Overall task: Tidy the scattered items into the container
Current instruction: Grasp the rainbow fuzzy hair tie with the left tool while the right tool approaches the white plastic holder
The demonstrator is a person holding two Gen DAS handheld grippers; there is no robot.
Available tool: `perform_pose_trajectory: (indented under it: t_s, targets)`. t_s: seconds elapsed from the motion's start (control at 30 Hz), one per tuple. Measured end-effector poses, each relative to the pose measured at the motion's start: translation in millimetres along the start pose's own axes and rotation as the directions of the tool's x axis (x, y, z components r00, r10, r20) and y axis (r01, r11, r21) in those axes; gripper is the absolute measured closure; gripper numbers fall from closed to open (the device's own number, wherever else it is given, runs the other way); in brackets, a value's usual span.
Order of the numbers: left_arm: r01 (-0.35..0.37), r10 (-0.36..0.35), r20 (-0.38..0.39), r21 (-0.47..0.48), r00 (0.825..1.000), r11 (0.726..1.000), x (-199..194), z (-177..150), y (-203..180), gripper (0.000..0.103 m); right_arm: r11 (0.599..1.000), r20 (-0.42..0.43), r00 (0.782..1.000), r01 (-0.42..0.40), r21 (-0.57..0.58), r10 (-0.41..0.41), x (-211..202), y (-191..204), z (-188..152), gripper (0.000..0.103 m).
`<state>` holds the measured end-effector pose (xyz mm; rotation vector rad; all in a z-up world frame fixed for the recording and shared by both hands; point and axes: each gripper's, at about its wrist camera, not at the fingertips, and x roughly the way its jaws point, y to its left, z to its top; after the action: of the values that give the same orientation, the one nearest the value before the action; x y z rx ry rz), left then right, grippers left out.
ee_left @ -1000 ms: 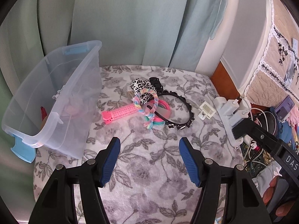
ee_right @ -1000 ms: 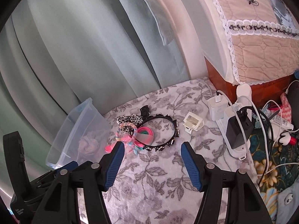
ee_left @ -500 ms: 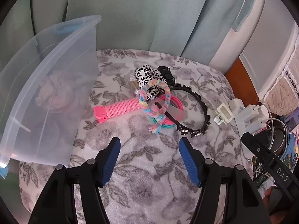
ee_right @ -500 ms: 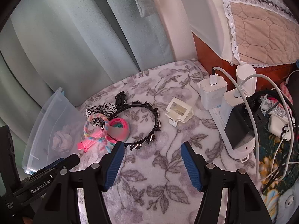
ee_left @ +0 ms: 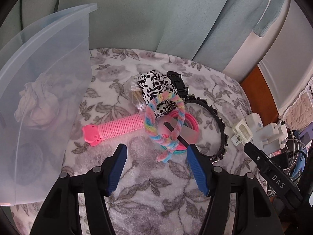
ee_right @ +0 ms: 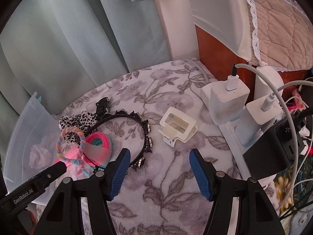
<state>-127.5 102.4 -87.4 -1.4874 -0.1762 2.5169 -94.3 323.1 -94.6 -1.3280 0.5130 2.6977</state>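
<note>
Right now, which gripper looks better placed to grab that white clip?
Right. The right gripper is open with the white clip just ahead between its fingers; the left gripper faces the pink roller instead.

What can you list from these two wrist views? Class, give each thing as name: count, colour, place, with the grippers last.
container: one, clear plastic, left of the pile, pale crumpled item inside
hair roller: one, pink, nearest the container
braided loop: one, rainbow, atop the pile
scrunchie: one, black and white spotted, behind the loop
hair ties: several, pink and teal, under the loop
headband: one, black, studded, right of the pile
black clip: one, behind the headband
claw clip: one, white, right of the headband
chargers: white and black, plugged in at the right
blanket: one, grey floral, under everything
curtain: pale green, behind
left gripper: open, empty
right gripper: open, empty
</note>
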Motion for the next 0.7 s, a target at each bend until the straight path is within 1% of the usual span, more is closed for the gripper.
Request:
perform_pose_trajectory:
  t_s: [0.13,0.3,0.53,0.7]
  targets:
    - [0.014,-0.014,0.001,0.007,1.000,1.000,9.1,3.6,0.3,0.041,0.999,0.014,0.999,0.035,0.020,-0.035,10.8,-3.0,3.1,0.036]
    - [0.020,-0.020,-0.002,-0.009,1.000,1.000,21.1,6.4,3.9,0.045,0.997,0.021,0.998,0.065,0.037,-0.066,23.8,-4.8,7.5,0.036]
    - [0.033,-0.033,0.000,-0.011,0.999,0.999,32.8,9.9,7.5,0.054,0.993,0.017,0.994,0.104,0.058,-0.105,43.5,-6.6,10.8,0.037]
    - [0.054,-0.054,0.016,-0.001,0.998,0.999,37.5,12.6,8.0,0.056,0.990,0.015,0.991,0.128,0.063,-0.129,56.3,-6.4,11.3,0.037]
